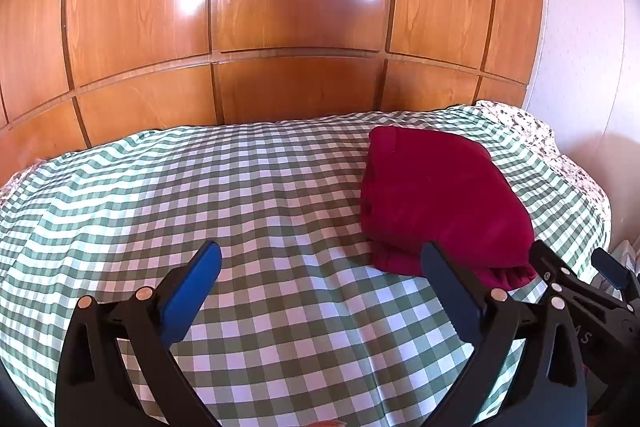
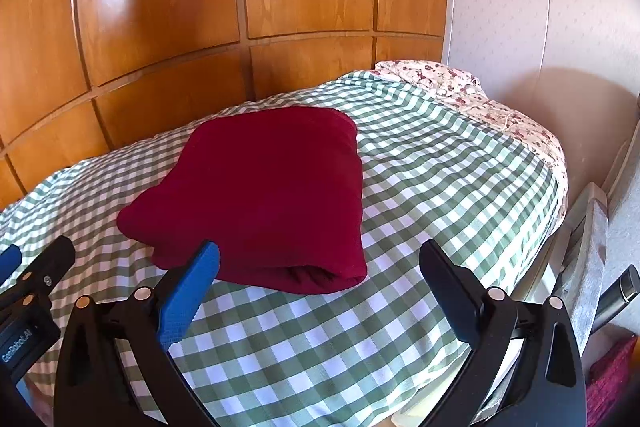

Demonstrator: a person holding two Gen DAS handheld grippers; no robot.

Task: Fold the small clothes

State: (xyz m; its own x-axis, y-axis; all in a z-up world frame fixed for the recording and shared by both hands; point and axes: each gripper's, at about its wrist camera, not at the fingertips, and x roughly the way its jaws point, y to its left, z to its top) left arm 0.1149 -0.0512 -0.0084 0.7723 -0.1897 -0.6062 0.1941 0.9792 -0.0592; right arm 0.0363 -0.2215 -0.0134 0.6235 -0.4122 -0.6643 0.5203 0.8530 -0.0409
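Both grippers, left gripper (image 1: 322, 259) and right gripper (image 2: 320, 259), released, empty (jaws wide); folded red garment (image 2: 264, 195) at 12 o'clock on checked bedspread (image 2: 440, 167).

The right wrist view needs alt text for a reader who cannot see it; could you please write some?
A folded dark red garment lies on a green-and-white checked bedspread, just beyond the open, empty right gripper. Wooden wardrobe panels stand behind the bed, and the left gripper shows at the left edge.
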